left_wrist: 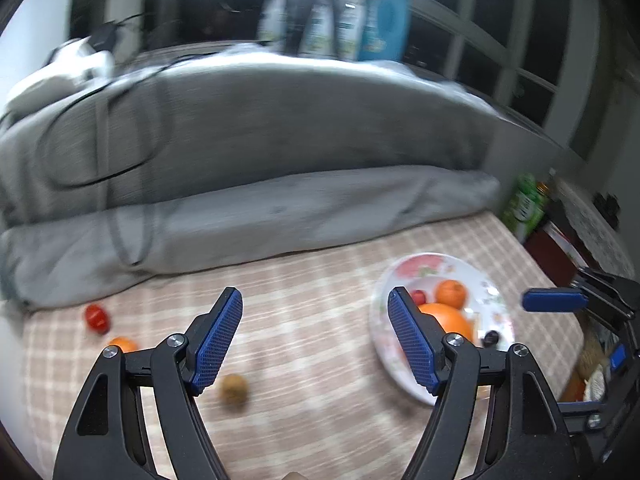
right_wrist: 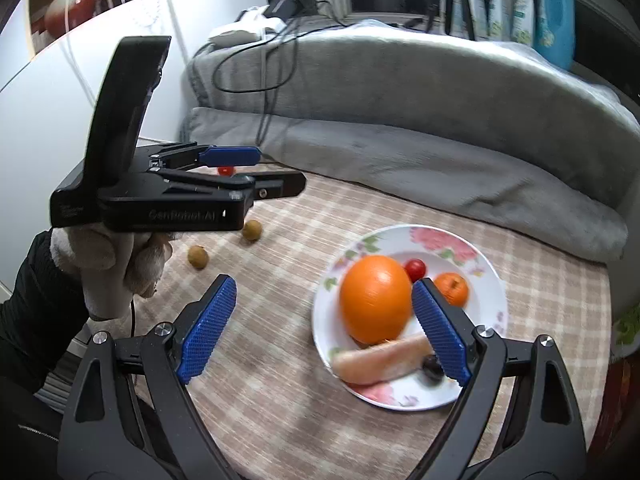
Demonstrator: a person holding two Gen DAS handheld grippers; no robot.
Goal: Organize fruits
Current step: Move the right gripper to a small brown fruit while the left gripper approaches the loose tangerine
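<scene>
A floral white plate [right_wrist: 486, 280] on the checked cloth holds a large orange [right_wrist: 374, 298], a small tangerine [right_wrist: 452, 288], a cherry tomato [right_wrist: 415, 269], a long pale orange piece [right_wrist: 380, 360] and a dark grape [right_wrist: 432, 368]. The plate also shows in the left wrist view [left_wrist: 492, 300]. Loose on the cloth lie two brown longans [right_wrist: 252, 230] [right_wrist: 198, 257], a red tomato [left_wrist: 97, 317], a small tangerine [left_wrist: 124, 345] and a longan [left_wrist: 234, 389]. My left gripper [left_wrist: 316, 340] is open and empty above the cloth. My right gripper [right_wrist: 324, 328] is open and empty, its right finger over the plate.
A grey folded blanket [right_wrist: 400, 120] with a black cable lies along the back of the cloth. Bottles [right_wrist: 556, 12] stand on the sill behind. A green package [left_wrist: 524, 204] and a red box stand to the right of the table edge.
</scene>
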